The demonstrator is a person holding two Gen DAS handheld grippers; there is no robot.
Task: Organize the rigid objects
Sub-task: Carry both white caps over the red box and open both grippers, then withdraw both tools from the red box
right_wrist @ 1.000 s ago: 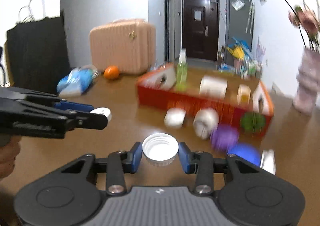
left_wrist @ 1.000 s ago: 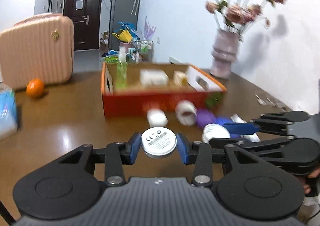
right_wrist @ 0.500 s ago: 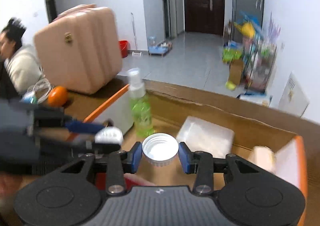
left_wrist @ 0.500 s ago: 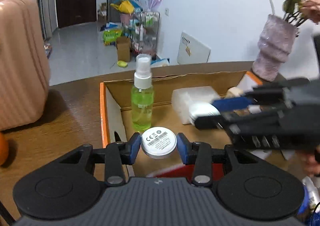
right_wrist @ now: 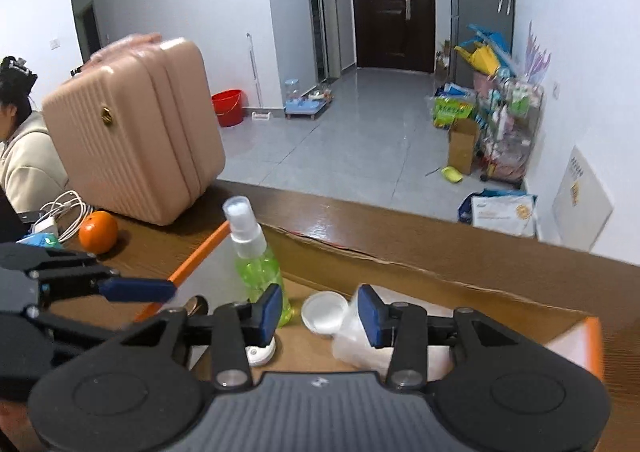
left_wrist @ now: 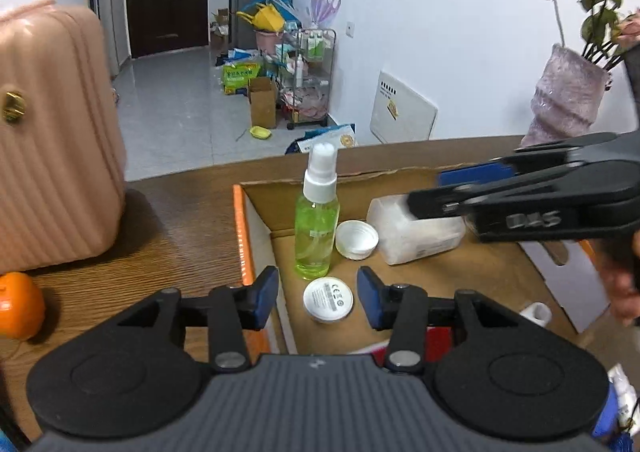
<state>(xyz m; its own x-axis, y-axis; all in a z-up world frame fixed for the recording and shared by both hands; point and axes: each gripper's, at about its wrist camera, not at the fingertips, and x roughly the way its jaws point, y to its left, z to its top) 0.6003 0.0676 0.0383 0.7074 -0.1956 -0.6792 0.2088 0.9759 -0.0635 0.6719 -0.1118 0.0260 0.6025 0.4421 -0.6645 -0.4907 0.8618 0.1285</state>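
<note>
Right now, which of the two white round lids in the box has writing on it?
The flat white disc nearest the left gripper, with small printed marks on top. The other, the ribbed cap by the green spray bottle, is hollow and plain.

White labelled disc (left_wrist: 328, 299) flat on box floor, open white cap (left_wrist: 356, 240) beside green spray bottle (left_wrist: 316, 227)

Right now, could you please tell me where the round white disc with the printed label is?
In the left wrist view, the round white disc lies on the cardboard box floor, just in front of the green spray bottle.
</note>
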